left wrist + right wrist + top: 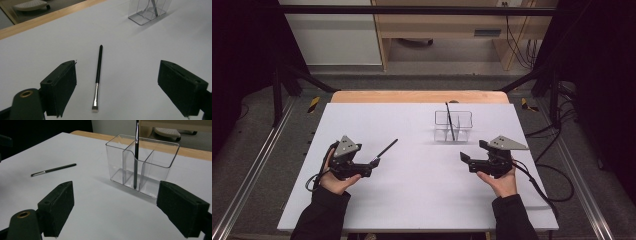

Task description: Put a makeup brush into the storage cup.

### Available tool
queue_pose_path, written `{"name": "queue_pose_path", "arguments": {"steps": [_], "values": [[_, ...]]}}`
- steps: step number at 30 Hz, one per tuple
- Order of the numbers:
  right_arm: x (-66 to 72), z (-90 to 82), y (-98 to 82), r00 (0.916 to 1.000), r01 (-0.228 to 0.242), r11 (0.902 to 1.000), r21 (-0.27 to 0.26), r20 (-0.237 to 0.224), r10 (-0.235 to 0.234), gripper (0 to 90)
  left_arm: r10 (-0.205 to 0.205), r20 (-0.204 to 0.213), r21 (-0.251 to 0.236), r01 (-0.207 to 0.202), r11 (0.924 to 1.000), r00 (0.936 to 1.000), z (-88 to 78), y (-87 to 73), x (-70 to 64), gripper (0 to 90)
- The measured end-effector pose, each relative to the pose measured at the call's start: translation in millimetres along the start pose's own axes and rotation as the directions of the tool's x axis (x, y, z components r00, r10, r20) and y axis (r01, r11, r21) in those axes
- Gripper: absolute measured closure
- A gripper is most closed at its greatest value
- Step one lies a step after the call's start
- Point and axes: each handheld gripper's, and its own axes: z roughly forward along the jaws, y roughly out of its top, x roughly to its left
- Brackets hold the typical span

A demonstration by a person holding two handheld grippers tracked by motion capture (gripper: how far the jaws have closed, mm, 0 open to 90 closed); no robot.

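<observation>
Left gripper (117,87) spread wide over brush (98,75) lying flat on table (422,190), right gripper (115,210) likewise spread, empty, facing organizer (142,165); judged light, stiff, slim and prone to roll, best pinched mid-handle, clear of bristles.

From my station the table top (412,200) reads as a smooth, matt white sheet, with a strip of pale varnished wood (419,96) along its far edge. The organiser (160,157) is clear, glossy plastic, its walls catching glints. The brush (98,75) lying flat has a satin black handle and a shiny metal ferrule. I see both grippers' pads (60,87) as dull black, faintly grainy.
</observation>
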Motion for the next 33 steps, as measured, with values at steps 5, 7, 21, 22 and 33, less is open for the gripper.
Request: {"name": "queue_pose_path", "arguments": {"steps": [5,7,21,22,33], "values": [[-0.9,1.1,-1.8,1.0000,0.005,1.0000,0.008,0.001,-0.005,15.0,0.001,-0.002,0.015,-0.001,0.9999,1.0000,5.2,5.2,3.2,14.7],[-1.1,0.8,-1.8,1.0000,-0.001,1.0000,0.005,-0.001,0.001,15.1,0.007,-0.003,0.028,-0.007,0.9996,1.0000,7.8,7.7,3.7,14.7],[-0.8,-0.1,-2.7,1.0000,-0.004,1.0000,0.007,0.002,0.004,15.3,0.053,-0.004,0.082,-0.052,0.9953,0.9986,16.9,27.0,3.5,14.7],[-1.2,-0.8,-2.3,1.0000,-0.005,1.0000,0.004,0.003,0.005,15.3,0.058,-0.002,0.086,-0.058,0.9946,0.9983,17.2,28.7,3.4,14.8],[-0.9,-4.0,-1.3,1.0000,-0.003,1.0000,-0.003,0.001,0.003,15.3,0.089,0.014,0.130,-0.090,0.9874,0.9959,31.0,37.0,3.3,14.8]]}}
